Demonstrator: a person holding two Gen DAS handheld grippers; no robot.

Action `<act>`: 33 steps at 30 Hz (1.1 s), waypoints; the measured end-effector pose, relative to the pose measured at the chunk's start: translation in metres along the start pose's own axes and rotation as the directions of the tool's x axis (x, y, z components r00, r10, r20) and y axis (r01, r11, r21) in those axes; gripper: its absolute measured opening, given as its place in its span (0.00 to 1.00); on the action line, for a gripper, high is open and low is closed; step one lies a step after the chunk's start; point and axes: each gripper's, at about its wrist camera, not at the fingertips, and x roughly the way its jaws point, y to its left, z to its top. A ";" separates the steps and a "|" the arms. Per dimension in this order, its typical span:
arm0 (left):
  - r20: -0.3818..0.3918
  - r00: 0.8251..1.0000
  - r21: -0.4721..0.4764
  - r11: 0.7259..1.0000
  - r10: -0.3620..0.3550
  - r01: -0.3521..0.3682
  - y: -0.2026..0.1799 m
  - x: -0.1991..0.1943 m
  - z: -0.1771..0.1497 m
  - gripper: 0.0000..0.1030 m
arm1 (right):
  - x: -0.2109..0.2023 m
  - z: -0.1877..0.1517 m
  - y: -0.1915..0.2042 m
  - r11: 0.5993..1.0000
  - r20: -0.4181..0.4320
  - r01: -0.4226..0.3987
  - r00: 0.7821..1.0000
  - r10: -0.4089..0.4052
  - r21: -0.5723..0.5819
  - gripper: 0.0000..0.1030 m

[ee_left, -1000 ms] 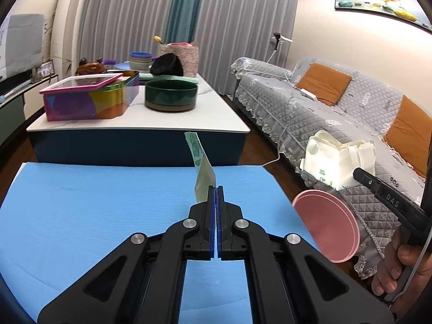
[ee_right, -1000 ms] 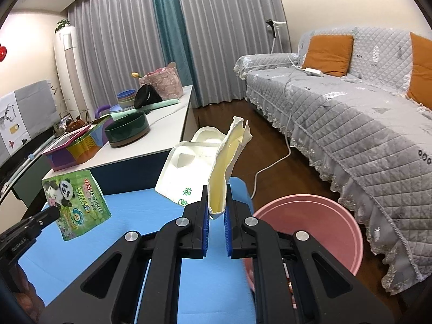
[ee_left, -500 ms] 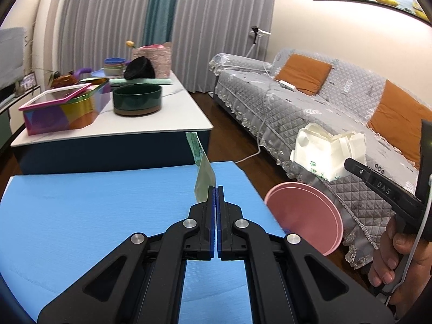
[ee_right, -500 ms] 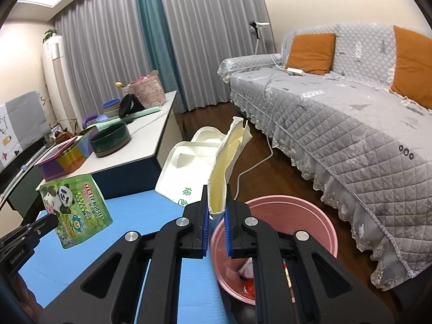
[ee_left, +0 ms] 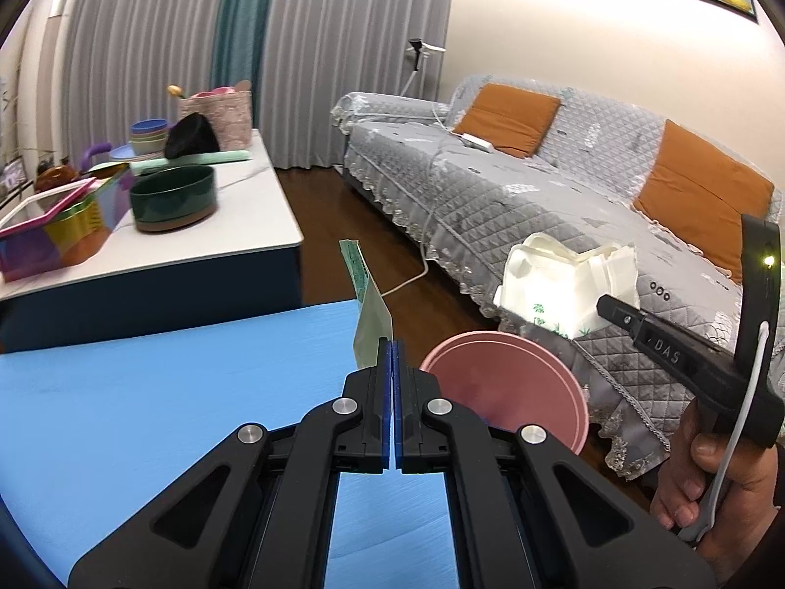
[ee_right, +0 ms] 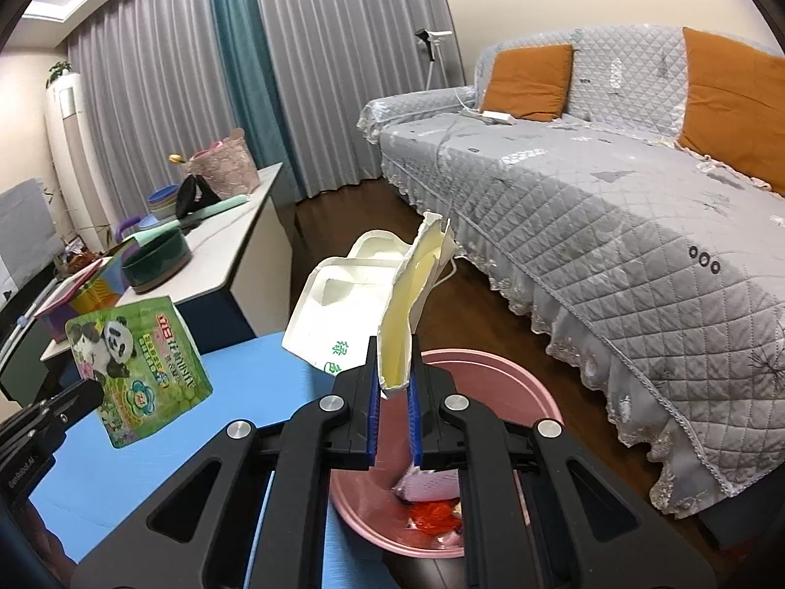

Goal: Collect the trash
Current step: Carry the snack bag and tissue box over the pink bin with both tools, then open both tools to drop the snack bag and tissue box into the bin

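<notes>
The pink bin stands on the floor just beside the blue table, holding red and white scraps. Above its rim, the right gripper has its jaws clamped on a white takeaway box. Beside the bin, over the table's edge, the left gripper pinches a green panda packet, jaws fully closed.

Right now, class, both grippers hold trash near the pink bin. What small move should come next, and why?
Probably open the right gripper and drop the white carton. It hangs over the pink bin, which already holds scraps. The left gripper, shut on the green panda packet, seems short of the rim, over the blue table.
</notes>
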 end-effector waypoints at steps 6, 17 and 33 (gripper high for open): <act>-0.009 0.999 0.014 0.999 -0.042 0.042 -0.021 0.015 0.006 0.00 | 0.007 -0.003 -0.019 0.999 -0.024 0.038 0.999 -0.038 0.005 0.10; -0.038 0.994 0.050 0.993 -0.101 0.102 -0.053 0.043 0.015 0.00 | 0.021 -0.007 -0.039 0.997 -0.062 0.076 0.995 -0.075 0.020 0.10; -0.094 0.985 0.036 0.988 -0.146 0.150 -0.066 0.073 0.015 0.41 | 0.032 -0.006 -0.059 0.983 -0.089 0.173 0.982 -0.167 0.058 0.63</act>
